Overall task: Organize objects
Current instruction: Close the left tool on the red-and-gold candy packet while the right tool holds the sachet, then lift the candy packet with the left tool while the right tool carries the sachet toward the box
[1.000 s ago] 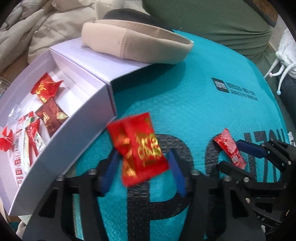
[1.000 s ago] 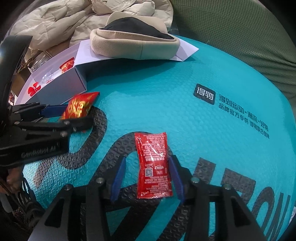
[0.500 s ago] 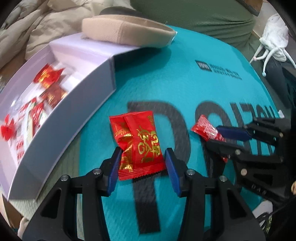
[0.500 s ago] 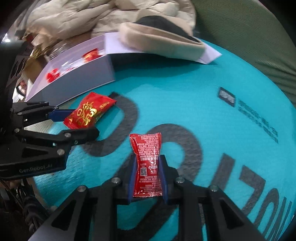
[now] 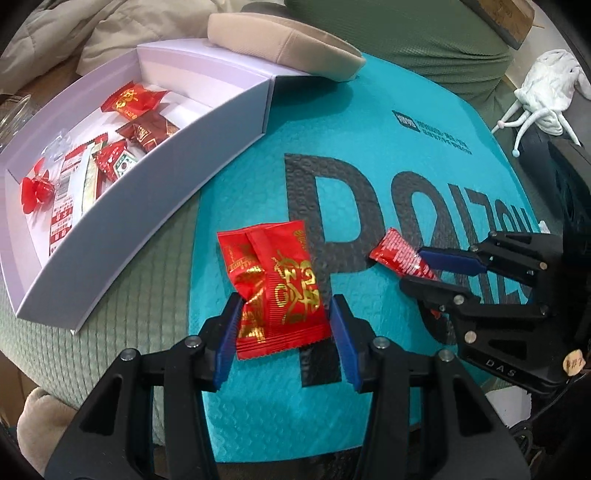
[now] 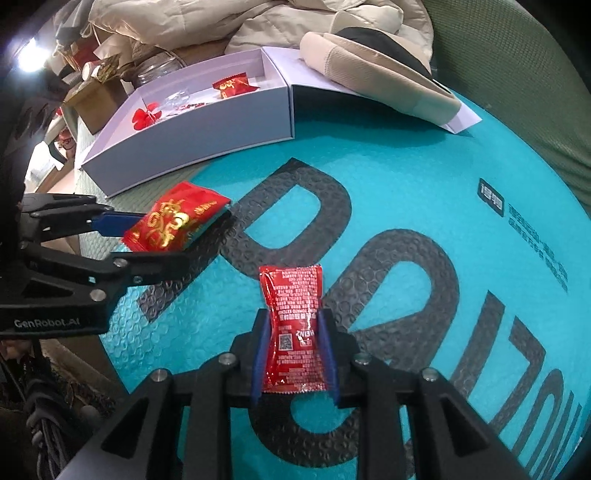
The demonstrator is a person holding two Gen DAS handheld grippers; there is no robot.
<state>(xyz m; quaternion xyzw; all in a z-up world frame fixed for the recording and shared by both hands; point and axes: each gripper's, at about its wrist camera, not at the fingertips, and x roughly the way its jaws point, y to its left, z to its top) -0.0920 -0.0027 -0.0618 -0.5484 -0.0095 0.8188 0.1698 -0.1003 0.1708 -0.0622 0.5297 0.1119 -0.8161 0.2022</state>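
My left gripper [image 5: 284, 325] is shut on a red candy packet with gold characters [image 5: 275, 284], held above the teal mat [image 5: 369, 122]. The same packet [image 6: 173, 221] shows in the right wrist view, pinched in the left gripper [image 6: 177, 236]. My right gripper [image 6: 293, 347] has a red ketchup sachet [image 6: 293, 325] squeezed between its blue pads, and its jaws are opening slightly. That sachet [image 5: 400, 254] and the right gripper [image 5: 421, 269] sit at the right of the left wrist view. An open white box [image 5: 166, 155] to the left holds several red sweets [image 5: 133, 99].
A beige cap [image 5: 284, 51] rests on the box's lid [image 6: 461, 118]. The mat lies on a green quilted cover [image 5: 147, 295]. A puffy pale jacket [image 6: 258, 22], a glass jar [image 6: 155, 66] and a cardboard box [image 6: 92, 99] stand behind. A white cloth toy [image 5: 546, 92] lies far right.
The right gripper shut on the ketchup sachet, which lay between its open fingers, and lifted it. Both grippers moved toward the white box, the left still holding the candy packet.
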